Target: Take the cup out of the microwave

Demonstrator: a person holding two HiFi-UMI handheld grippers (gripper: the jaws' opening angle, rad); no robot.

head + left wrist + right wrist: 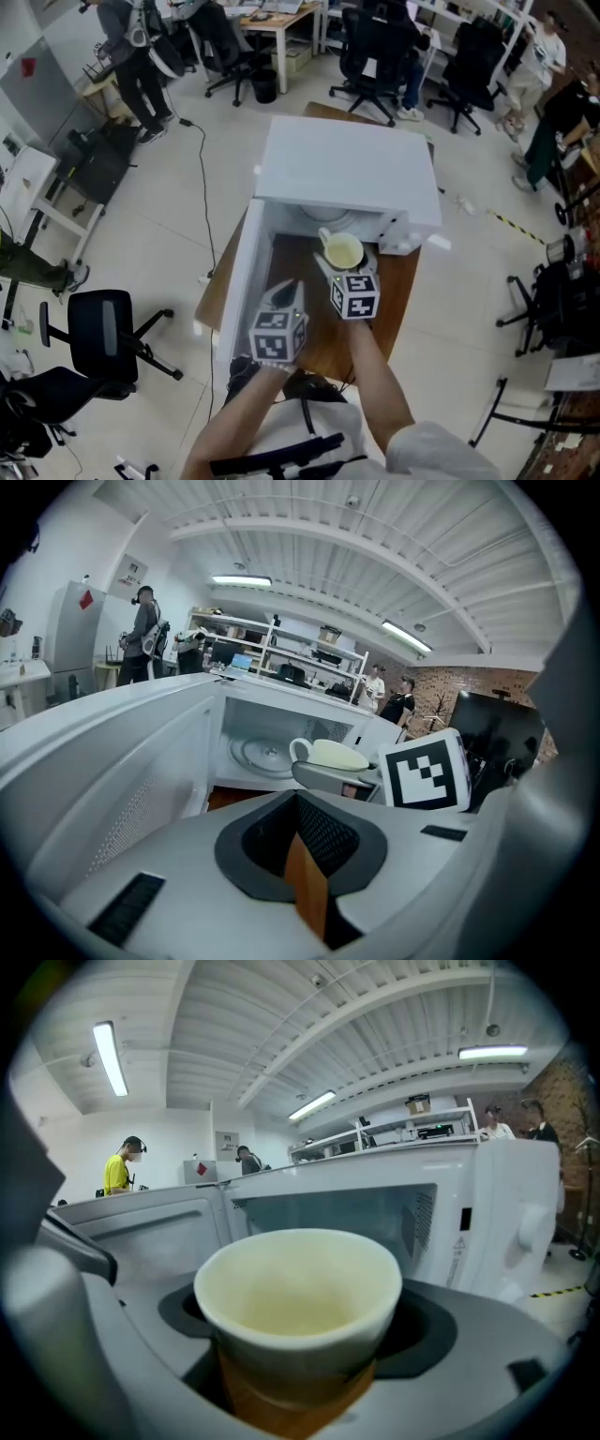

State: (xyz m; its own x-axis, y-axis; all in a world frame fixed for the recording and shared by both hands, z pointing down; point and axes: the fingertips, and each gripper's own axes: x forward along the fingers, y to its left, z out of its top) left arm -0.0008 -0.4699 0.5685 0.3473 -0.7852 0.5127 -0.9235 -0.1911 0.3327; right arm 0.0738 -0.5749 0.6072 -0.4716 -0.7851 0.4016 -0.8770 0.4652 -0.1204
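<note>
A white microwave [349, 171] stands on a wooden table [392, 298] with its door [238, 272] swung open to the left. My right gripper [344, 266] is shut on a cream cup [342, 250] with a handle, held just in front of the microwave's opening. In the right gripper view the cup [300, 1288] fills the space between the jaws, with the microwave [487, 1208] behind it. My left gripper [285, 291] hangs beside the door, shut and empty. The left gripper view shows the cup [336, 754] before the cavity with its glass turntable [261, 754].
The open door [103, 761] stands close on the left gripper's left side. Around the table are a black office chair [103, 330], a cable across the tiled floor [203, 178], more chairs and desks at the back, and people standing far off.
</note>
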